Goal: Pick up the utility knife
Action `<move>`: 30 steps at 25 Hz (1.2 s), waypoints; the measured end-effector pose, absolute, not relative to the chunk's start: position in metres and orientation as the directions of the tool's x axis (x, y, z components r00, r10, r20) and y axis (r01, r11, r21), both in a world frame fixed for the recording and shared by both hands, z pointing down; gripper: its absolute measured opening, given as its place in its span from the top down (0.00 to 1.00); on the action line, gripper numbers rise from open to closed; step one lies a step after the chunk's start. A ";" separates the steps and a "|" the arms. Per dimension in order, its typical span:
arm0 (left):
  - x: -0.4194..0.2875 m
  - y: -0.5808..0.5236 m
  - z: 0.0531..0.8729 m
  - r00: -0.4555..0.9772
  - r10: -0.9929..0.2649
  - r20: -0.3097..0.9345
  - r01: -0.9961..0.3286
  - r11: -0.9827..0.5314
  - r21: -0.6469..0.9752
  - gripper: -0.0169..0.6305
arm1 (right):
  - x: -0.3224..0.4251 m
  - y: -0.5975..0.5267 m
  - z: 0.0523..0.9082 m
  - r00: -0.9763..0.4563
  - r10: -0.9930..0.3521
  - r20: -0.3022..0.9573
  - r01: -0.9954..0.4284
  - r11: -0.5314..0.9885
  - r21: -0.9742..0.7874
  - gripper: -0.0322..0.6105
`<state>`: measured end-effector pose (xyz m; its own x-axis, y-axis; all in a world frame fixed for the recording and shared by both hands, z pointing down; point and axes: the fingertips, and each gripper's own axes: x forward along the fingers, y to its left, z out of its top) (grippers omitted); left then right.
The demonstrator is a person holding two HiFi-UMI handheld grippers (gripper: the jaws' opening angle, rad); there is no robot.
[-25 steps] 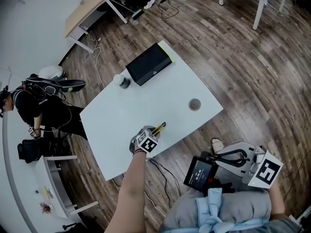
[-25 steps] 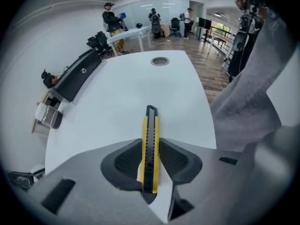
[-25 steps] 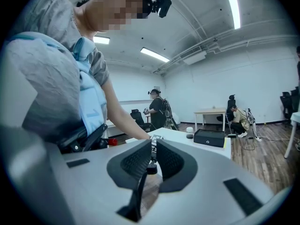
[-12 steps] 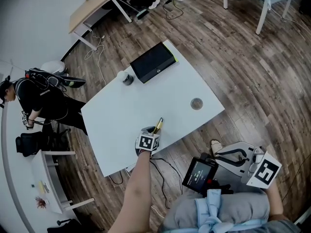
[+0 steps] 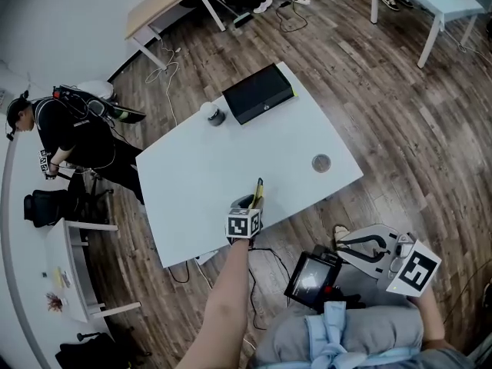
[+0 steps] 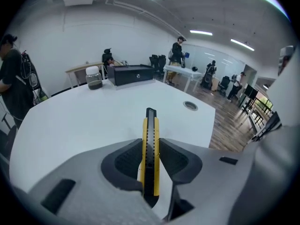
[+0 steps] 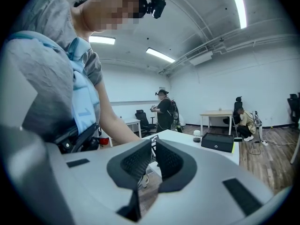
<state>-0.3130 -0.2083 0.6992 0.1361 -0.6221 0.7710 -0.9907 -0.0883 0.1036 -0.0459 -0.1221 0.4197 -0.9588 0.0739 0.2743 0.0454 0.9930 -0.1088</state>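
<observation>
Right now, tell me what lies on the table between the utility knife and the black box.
Only bare table lies between utility knife and black box; the head view shows it.

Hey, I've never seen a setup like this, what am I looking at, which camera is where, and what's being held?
No robot here: a person holds a hand-operated claw in each hand. The overhead picture comes from a camera on their head; the other two ride on the claws. The left claw grips a yellow-and-black utility knife above the white table. The right claw holds nothing, near the person's lap. On the table: a black box, a small jar and a round disc.
</observation>
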 end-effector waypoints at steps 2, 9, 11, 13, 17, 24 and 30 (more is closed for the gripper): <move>-0.315 -0.211 0.686 0.135 -0.671 0.729 -0.990 -0.059 0.128 0.78 | -0.047 -0.122 0.420 -0.960 0.076 0.271 0.048 0.993 -0.110 0.90; -0.323 -0.213 0.656 0.125 -0.759 0.639 -0.983 -0.009 0.181 0.78 | -0.054 -0.117 0.420 -0.959 0.101 0.263 0.076 0.992 -0.102 0.90; -0.323 -0.211 0.652 0.124 -0.759 0.639 -0.985 -0.017 0.172 0.78 | -0.057 -0.118 0.421 -0.958 0.102 0.266 0.077 0.992 -0.103 0.90; -0.321 -0.207 0.647 0.131 -0.758 0.639 -0.987 -0.039 0.155 0.78 | -0.059 -0.115 0.421 -0.958 0.105 0.268 0.079 0.991 -0.105 0.90; -0.313 -0.200 0.634 0.141 -0.753 0.642 -0.989 -0.084 0.119 0.78 | -0.064 -0.111 0.417 -0.961 0.113 0.254 0.090 0.991 -0.100 0.90; -0.290 -0.186 0.607 0.167 -0.760 0.629 -0.986 -0.121 0.115 0.78 | -0.069 -0.106 0.409 -0.965 0.128 0.229 0.111 0.990 -0.086 0.90; -0.262 -0.166 0.577 0.209 -0.771 0.601 -0.978 -0.155 0.141 0.78 | -0.072 -0.096 0.406 -0.964 0.140 0.226 0.128 0.990 -0.066 0.90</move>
